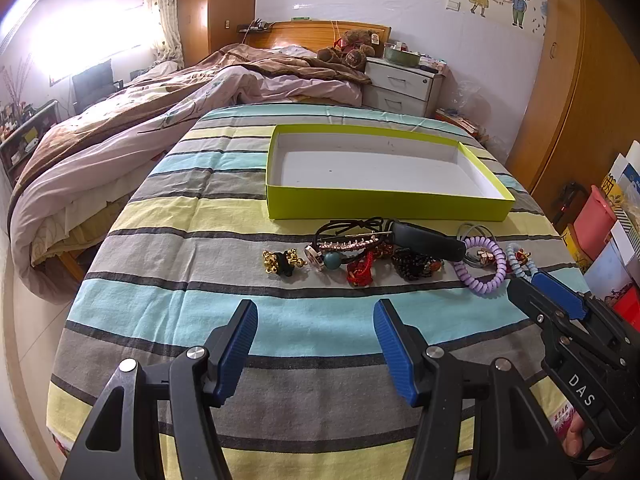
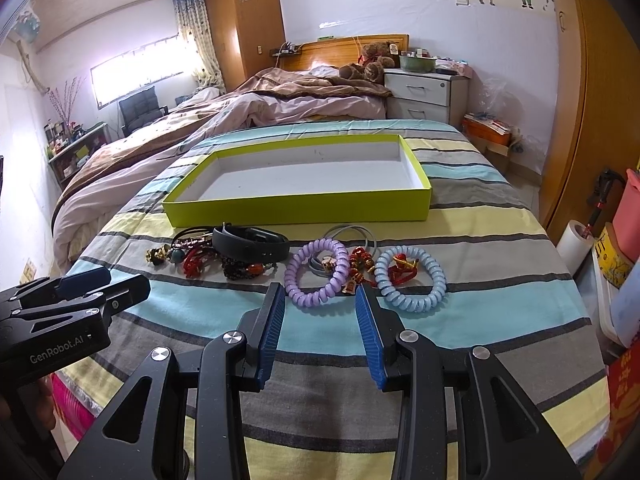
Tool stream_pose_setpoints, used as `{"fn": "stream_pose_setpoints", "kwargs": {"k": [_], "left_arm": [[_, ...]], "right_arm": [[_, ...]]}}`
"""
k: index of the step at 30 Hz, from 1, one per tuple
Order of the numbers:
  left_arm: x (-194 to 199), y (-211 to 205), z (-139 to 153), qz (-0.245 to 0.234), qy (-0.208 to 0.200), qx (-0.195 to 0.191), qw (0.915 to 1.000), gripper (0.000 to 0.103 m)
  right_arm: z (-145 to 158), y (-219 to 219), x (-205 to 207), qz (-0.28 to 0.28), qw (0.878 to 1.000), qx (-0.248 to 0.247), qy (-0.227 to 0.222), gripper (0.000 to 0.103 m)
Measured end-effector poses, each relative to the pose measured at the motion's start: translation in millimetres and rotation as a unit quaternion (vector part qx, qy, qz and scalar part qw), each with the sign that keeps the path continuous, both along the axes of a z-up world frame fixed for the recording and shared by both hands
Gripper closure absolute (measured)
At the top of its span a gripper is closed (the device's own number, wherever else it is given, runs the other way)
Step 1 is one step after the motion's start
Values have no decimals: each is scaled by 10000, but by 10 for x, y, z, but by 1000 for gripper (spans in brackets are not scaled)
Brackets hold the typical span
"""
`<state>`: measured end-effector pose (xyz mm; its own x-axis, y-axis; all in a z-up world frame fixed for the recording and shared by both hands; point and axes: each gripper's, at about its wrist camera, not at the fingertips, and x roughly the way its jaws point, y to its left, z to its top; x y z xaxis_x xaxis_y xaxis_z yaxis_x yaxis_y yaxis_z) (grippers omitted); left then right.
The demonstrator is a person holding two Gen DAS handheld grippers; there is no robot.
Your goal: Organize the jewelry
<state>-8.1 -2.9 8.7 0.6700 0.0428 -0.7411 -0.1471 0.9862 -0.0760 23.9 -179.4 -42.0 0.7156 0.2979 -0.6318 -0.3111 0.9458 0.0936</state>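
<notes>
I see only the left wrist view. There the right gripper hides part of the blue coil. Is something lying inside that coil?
Observer: Yes. The blue coil lies flat, and a red charm with gold pieces lies inside the ring.
Operator: Does the right gripper hold something? I see it only from the side.
Observer: No. The right gripper is open with nothing between its fingers, just short of the purple coil.
</notes>
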Motion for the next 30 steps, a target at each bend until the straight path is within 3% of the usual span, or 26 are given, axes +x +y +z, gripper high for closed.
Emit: {"fn": "stream_pose_setpoints", "kwargs": {"k": [30], "left_arm": [[-14,37,-8,-23,26,-22,10000,43]], "right_arm": [[-1,6,-3,-7,10000,9,-10,65]]}}
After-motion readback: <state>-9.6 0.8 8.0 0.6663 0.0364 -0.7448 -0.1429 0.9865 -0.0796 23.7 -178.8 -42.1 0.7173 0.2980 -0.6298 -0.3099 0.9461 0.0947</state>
